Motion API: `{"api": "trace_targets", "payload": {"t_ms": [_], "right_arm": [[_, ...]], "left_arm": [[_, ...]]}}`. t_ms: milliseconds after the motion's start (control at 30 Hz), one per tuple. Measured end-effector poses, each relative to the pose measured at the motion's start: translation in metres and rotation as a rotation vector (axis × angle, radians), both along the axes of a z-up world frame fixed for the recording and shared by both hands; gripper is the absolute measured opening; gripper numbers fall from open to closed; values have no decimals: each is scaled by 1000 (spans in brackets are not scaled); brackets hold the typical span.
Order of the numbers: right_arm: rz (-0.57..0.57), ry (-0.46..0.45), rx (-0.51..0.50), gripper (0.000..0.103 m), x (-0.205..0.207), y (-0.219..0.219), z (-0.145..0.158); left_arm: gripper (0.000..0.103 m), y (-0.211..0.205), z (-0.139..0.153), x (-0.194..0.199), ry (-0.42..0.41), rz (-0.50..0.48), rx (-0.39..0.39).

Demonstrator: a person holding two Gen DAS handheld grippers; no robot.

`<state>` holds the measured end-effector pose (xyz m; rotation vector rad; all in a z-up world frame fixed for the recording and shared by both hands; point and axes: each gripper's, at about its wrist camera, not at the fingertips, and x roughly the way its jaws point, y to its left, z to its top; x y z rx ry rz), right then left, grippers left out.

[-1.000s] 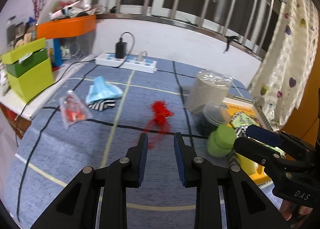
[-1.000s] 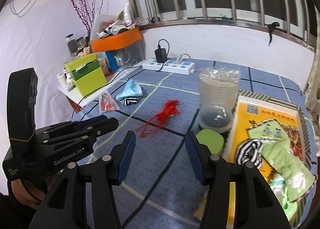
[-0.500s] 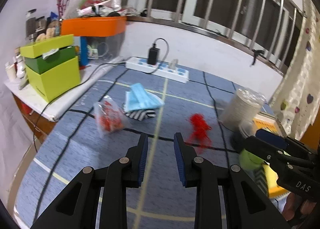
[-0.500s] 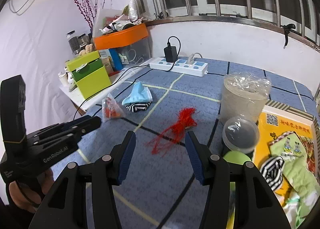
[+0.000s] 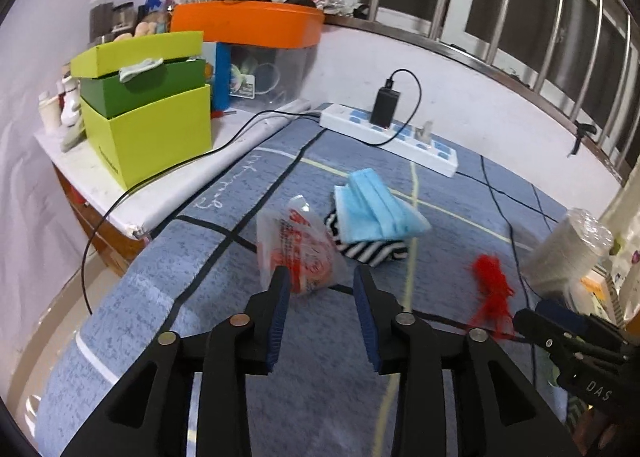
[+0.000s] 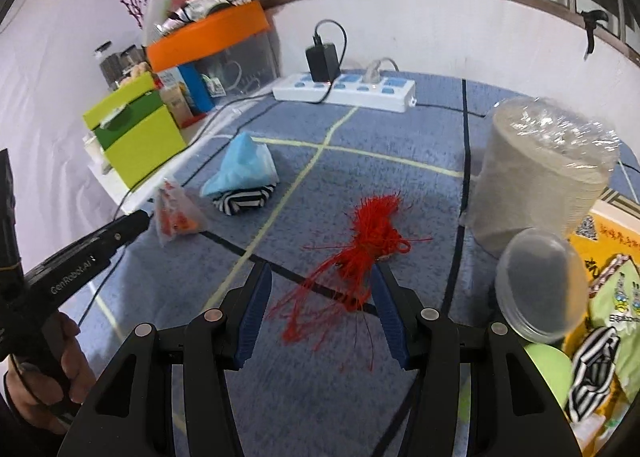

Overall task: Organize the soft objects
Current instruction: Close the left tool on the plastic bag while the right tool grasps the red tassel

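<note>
Left wrist view: the left gripper (image 5: 322, 289), fingers just widened and holding nothing, hangs over a blue cloth (image 5: 224, 329) with a plastic packet (image 5: 298, 253) just ahead, its near edge between the tips, and a mask (image 5: 374, 211) lying on a striped sock (image 5: 374, 251) beyond. Right wrist view: the right gripper (image 6: 320, 289) is wide open, untouching, around loose strands of red string (image 6: 366, 241). A wrapped cup stack (image 6: 540, 173), lidded tub (image 6: 540, 285) and power strip (image 6: 344, 91) stand nearby.
</note>
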<state>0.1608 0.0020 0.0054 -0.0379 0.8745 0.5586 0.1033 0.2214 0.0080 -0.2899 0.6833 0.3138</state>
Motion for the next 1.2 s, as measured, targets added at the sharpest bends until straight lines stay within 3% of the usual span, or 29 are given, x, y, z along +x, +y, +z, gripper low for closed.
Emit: {"api": "trace_targets", "payload": {"t_ms": [233,800,967,1000,1200], "right_arm": [[-42,26,-50,53,17,13,-17],[-121,57,-107,52,45,17,-41],[-134,45,-109,19,46,12,-42],[-134,46,-106,17,47,12,-42],[-122,45,-94,17,45,11,-41]], "left_arm": [[42,19,-12,21,17,32,-26],[45,30,-38,61,94,25,-29],[43,31,-42,63,103,24,-25],[37,31,-42,63,103,25,-22],[29,28,-41,61,106,22,3]]}}
